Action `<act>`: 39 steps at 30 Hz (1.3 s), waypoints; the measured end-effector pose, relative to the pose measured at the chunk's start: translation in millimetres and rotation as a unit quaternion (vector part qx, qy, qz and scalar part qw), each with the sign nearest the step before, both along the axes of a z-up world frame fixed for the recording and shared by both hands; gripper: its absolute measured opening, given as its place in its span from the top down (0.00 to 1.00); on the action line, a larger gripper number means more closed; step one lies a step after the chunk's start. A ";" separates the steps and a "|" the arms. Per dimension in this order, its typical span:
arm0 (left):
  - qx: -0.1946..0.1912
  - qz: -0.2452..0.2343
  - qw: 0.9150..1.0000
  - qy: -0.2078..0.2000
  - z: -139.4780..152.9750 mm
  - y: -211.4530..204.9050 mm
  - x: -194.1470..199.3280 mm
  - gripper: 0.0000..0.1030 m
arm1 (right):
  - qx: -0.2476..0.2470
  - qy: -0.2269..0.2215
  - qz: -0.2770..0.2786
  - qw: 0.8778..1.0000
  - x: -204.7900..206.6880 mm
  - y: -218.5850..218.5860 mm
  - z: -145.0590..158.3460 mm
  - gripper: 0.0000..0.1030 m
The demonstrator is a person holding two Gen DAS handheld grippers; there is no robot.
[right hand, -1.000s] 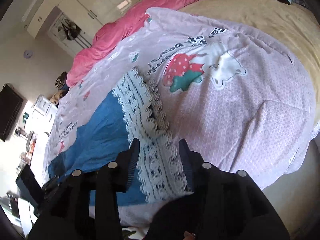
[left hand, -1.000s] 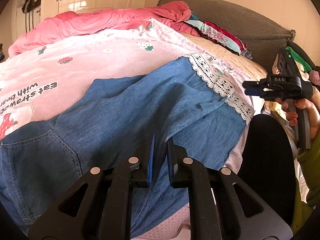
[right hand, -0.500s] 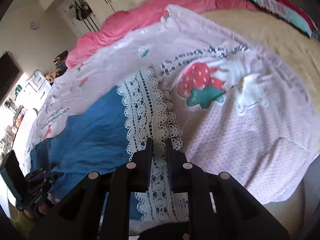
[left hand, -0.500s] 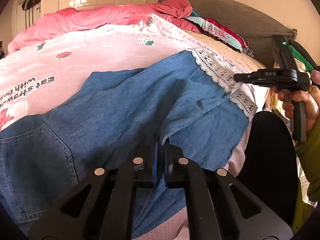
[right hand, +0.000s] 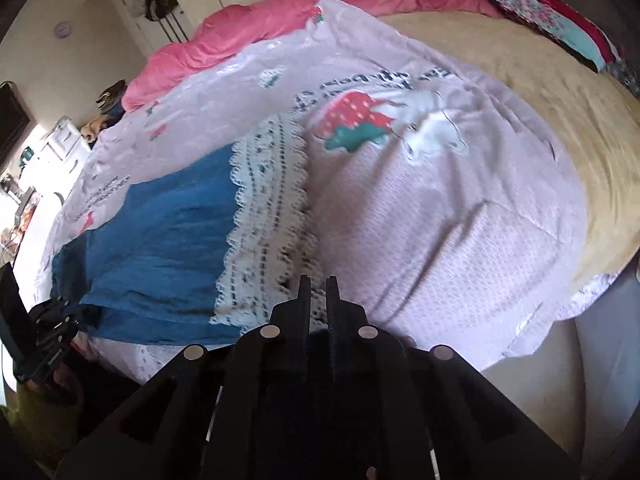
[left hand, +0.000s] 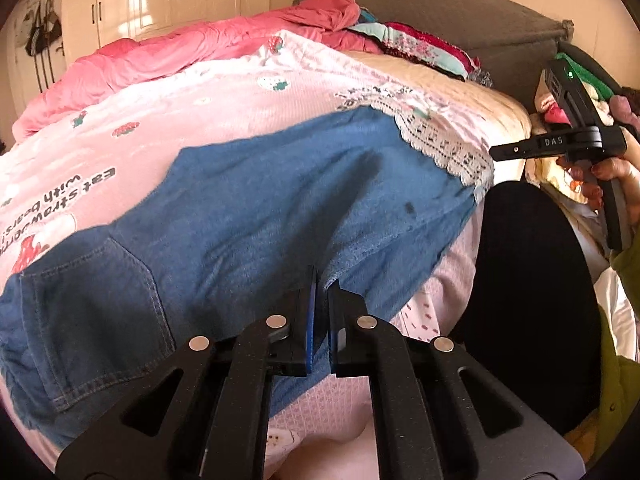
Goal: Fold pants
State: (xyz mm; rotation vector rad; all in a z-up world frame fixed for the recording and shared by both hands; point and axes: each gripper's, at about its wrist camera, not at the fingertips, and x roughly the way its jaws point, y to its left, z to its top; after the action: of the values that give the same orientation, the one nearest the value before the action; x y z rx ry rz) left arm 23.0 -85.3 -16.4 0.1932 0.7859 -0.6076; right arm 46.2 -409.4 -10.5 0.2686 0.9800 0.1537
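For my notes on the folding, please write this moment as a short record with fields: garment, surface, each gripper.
garment: blue denim pants with white lace hem, lying flat
surface: pink strawberry-print blanket on the bed
left gripper: shut on the near edge of the denim
right gripper: shut on the lace hem at its near end
fold: not yet made

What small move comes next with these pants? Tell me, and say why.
Probably lift both ends together and carry the lace hem toward the waist. The left gripper is shut on the denim edge of the pants and the right gripper on the lace hem, while the pants lie flat on the pink blanket.
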 end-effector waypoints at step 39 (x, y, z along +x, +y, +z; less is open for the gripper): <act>-0.060 0.090 0.994 0.019 30.1 76.5 -14.8 0.48 | -0.070 -0.058 0.135 0.987 -10.5 91.7 27.5 0.63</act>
State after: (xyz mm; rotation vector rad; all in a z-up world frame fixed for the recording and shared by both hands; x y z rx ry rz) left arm 8.2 -8.7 13.7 0.0004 0.7916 -0.4868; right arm 35.7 -317.7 16.9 -0.0043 0.9032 0.3424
